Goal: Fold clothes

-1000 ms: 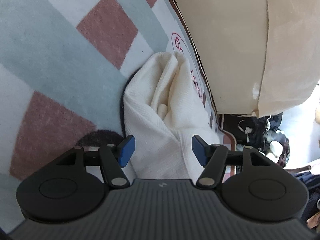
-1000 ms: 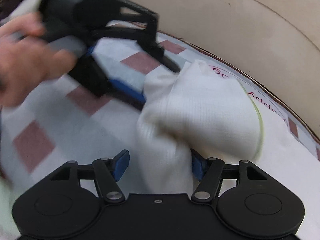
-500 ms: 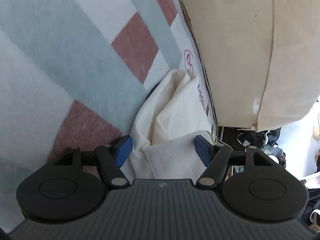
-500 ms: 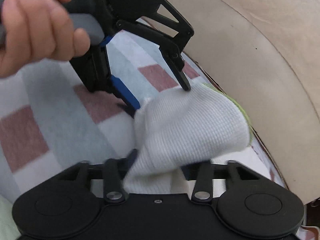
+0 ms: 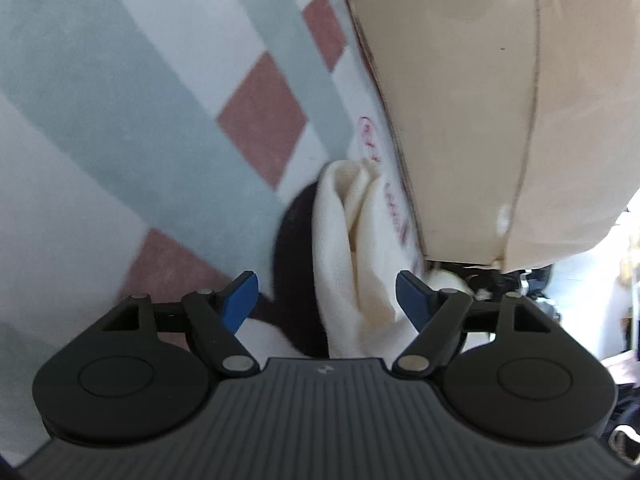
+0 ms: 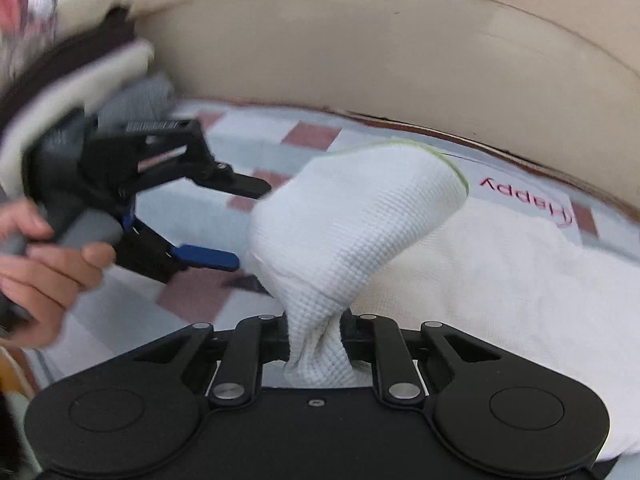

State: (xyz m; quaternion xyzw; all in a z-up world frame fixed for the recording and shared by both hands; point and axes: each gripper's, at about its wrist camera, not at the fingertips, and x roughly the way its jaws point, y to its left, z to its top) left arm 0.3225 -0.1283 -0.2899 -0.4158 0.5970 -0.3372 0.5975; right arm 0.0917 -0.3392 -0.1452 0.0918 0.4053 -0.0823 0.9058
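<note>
A white waffle-knit garment (image 6: 356,216) with a thin green edge lies on a checked blanket (image 6: 312,136). My right gripper (image 6: 314,340) is shut on a bunched fold of it and holds that part lifted. In the left wrist view the same white garment (image 5: 352,248) shows as a raised fold running between the fingers of my left gripper (image 5: 326,292), which is open with its blue pads apart and not pressing the cloth. The left gripper (image 6: 236,224), held by a hand (image 6: 44,264), appears in the right wrist view just left of the lifted fold.
A beige padded headboard (image 5: 460,80) curves along the blanket's edge, close behind the garment. Red lettering (image 6: 528,200) is printed on the blanket near it. Folded dark and cream cloth (image 6: 72,68) sits at the upper left. Cluttered items (image 5: 532,284) lie beyond the headboard's end.
My right gripper has shut on the white garment and lifted a fold. The left gripper stayed open and shifted back to the left of the fold.
</note>
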